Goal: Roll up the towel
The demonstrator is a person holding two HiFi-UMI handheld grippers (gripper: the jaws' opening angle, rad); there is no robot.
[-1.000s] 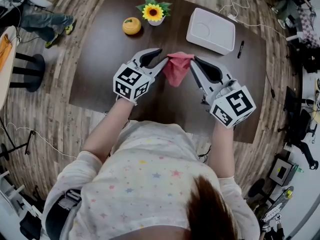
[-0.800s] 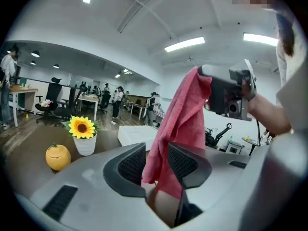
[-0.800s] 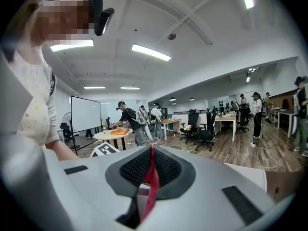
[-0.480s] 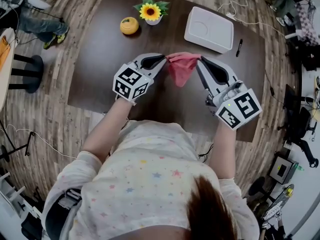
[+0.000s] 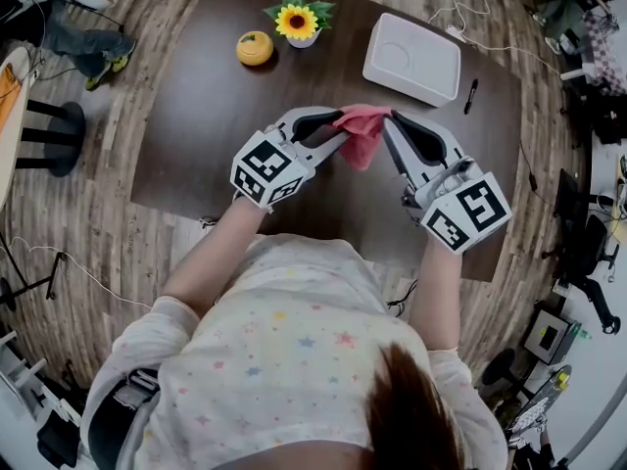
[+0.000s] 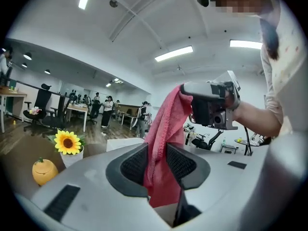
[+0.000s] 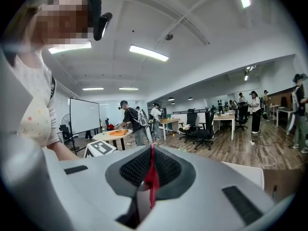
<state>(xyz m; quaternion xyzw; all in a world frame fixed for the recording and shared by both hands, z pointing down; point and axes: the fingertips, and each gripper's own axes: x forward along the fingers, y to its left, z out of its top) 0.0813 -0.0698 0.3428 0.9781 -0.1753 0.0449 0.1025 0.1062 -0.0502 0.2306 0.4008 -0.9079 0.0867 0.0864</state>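
Observation:
A pink towel hangs above the dark table, held up between both grippers. My left gripper grips its left side, with the cloth bunched between the jaws. The right gripper is shut on the towel's upper right corner, and only a thin red edge of the towel shows between its pads. In the left gripper view the right gripper holds the towel's top from the other side. The towel's lower end hangs free over the table.
A sunflower in a white pot and an orange fruit stand at the table's far left. A white tray lies at the far right, with a black pen beside it. People and office desks show in the background.
My left gripper has moved right, toward the right gripper, so the two now sit close together. The towel hangs narrower and more bunched than before.

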